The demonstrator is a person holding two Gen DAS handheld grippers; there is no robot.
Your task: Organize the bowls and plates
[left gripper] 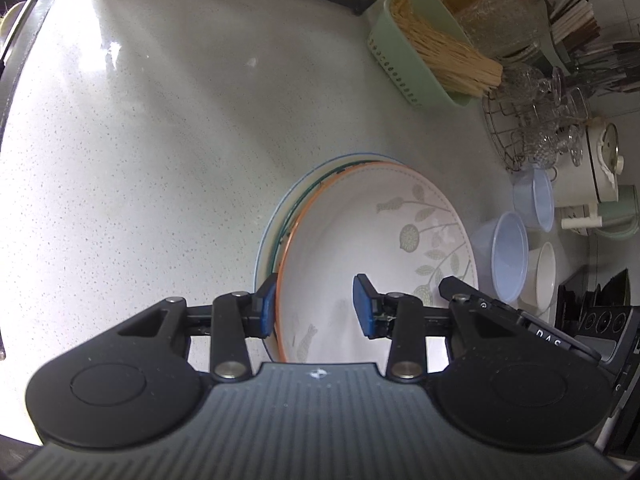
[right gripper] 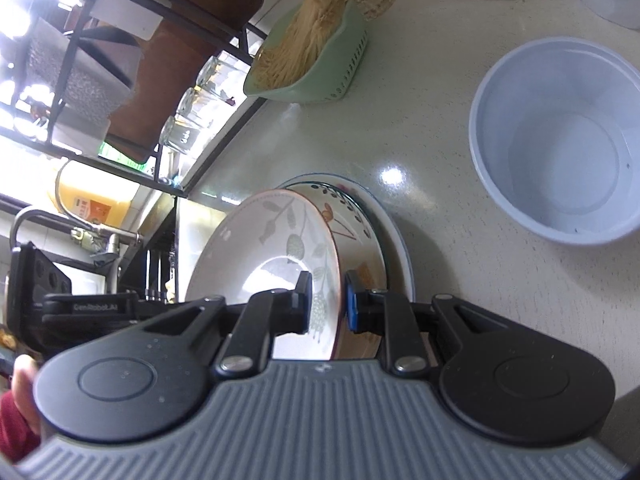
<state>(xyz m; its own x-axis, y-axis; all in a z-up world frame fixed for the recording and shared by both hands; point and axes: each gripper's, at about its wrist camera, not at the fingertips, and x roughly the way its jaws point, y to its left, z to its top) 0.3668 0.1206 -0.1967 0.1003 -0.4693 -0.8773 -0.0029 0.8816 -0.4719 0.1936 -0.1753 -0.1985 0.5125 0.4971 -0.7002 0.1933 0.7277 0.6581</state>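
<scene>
Left gripper (left gripper: 314,306): jaws wide apart, straddling the near rim of the leaf-pattern plate (left gripper: 384,248), gripping nothing. The plate tops a plate stack (left gripper: 272,232) directly ahead. Right gripper (right gripper: 328,300): jaws closed on the same plate's rim, plate tilted. Blue bowl (right gripper: 560,140) sits ahead-right on the countertop (right gripper: 432,120).

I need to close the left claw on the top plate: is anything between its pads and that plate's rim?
Nothing visible. The left claw is open, its pads straddling the orange rim of the leaf-pattern plate. The right claw already straddles the opposite rim. The plates beneath sit just outside the left pad, so it could catch them.
</scene>
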